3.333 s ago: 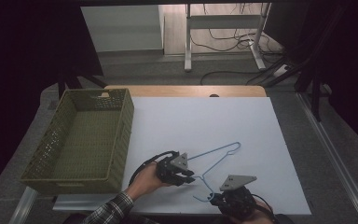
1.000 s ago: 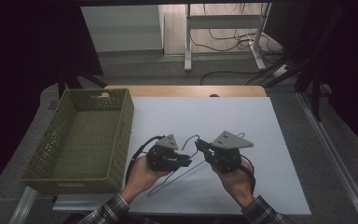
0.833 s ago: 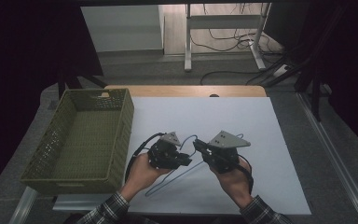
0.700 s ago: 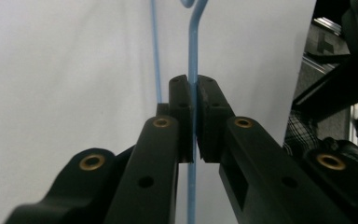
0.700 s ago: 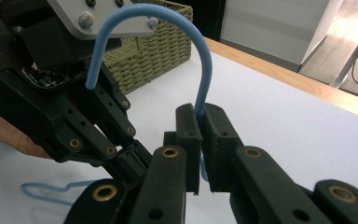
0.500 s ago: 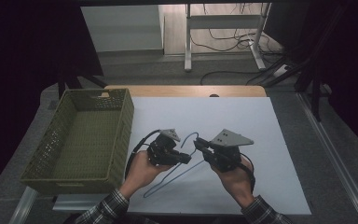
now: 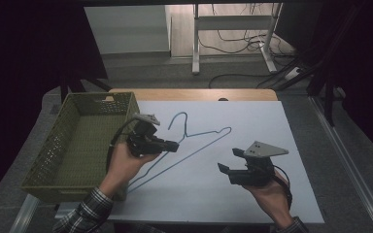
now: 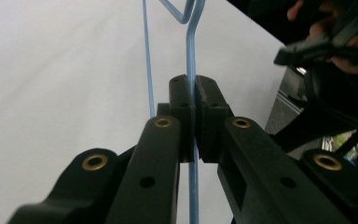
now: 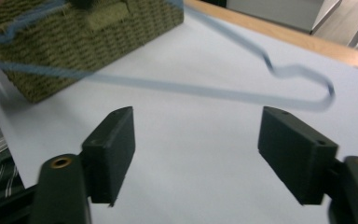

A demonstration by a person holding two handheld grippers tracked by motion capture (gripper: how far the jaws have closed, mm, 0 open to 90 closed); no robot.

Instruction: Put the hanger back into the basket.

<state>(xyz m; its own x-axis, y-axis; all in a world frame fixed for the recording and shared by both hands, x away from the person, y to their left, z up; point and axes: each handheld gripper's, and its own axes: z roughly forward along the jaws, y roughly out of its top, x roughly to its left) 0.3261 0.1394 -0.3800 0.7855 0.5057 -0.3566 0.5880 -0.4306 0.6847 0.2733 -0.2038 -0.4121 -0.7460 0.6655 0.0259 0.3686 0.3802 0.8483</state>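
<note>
While the left gripper (image 7: 167, 144) clamps the blue wire hanger (image 7: 189, 145) along its slanted side, its jaws are pressed tight on the wire, as the left gripper view shows with the thin blue strand (image 8: 192, 84) running straight between the two black pads. Seen from the high view, the hanger sits over the white sheet (image 7: 252, 126) that covers the tabletop, its hook pointing toward 12 o'clock, one corner reaching toward 3 o'clock and the other long end trailing toward 7 o'clock near the person's left hand (image 7: 126, 162). Whether the wire touches the sheet along its length cannot be told.

At 9 o'clock from the hanger stands a green woven basket (image 7: 58, 150), open on top, at the left edge of the tabletop; the left hand is just beside its right wall. The plaid sleeve (image 7: 85, 213) of that arm comes in from 6 o'clock.

The right gripper (image 7: 226, 167) is at about 4 o'clock from the hanger, apart from it, held in the right hand (image 7: 272, 194). Its jaws are spread wide with nothing between them; the right gripper view shows the two black pads (image 9: 114, 149) far apart over the bare white sheet, with the hanger blurred beyond them and the basket (image 9: 74, 46) at 11 o'clock.
</note>
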